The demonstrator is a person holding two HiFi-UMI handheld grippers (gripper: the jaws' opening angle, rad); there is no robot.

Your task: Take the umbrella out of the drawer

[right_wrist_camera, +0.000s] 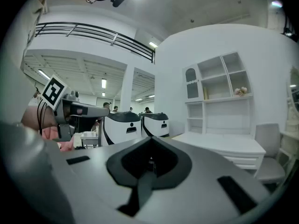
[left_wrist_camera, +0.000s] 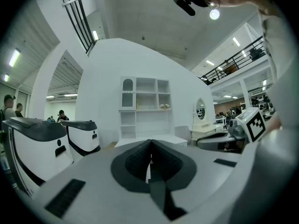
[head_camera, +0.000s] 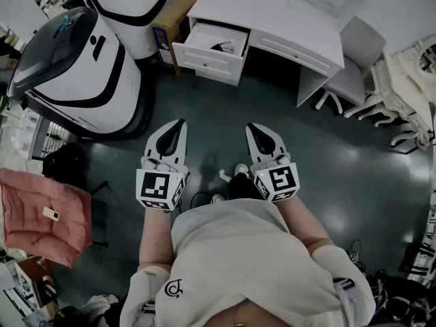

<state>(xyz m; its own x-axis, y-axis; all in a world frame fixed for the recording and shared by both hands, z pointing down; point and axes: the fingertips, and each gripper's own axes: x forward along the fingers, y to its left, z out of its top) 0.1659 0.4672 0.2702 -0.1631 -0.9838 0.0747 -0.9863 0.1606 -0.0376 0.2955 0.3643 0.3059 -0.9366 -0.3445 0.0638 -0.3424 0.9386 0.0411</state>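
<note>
A white desk point(head_camera: 286, 26) stands across the dark floor at the top of the head view. Its left drawer point(head_camera: 208, 61) is pulled open. A dark thing, likely the umbrella point(head_camera: 223, 47), lies inside. My left gripper point(head_camera: 180, 123) and right gripper point(head_camera: 250, 127) are held level side by side in front of the person's body, well short of the desk. Both are shut with nothing between the jaws. In the left gripper view the left gripper point(left_wrist_camera: 150, 143) points toward the desk point(left_wrist_camera: 161, 139) and the shelf unit point(left_wrist_camera: 145, 106). The right gripper point(right_wrist_camera: 150, 141) has the desk point(right_wrist_camera: 224, 144) to its right.
Two big white-and-black machines point(head_camera: 75, 67) stand left of the desk, beside a cardboard box point(head_camera: 174, 19). A white chair point(head_camera: 351, 73) and ornate white furniture point(head_camera: 409, 80) are at the right. A pink cushion point(head_camera: 44, 213) and a black bag point(head_camera: 61, 162) lie at the left.
</note>
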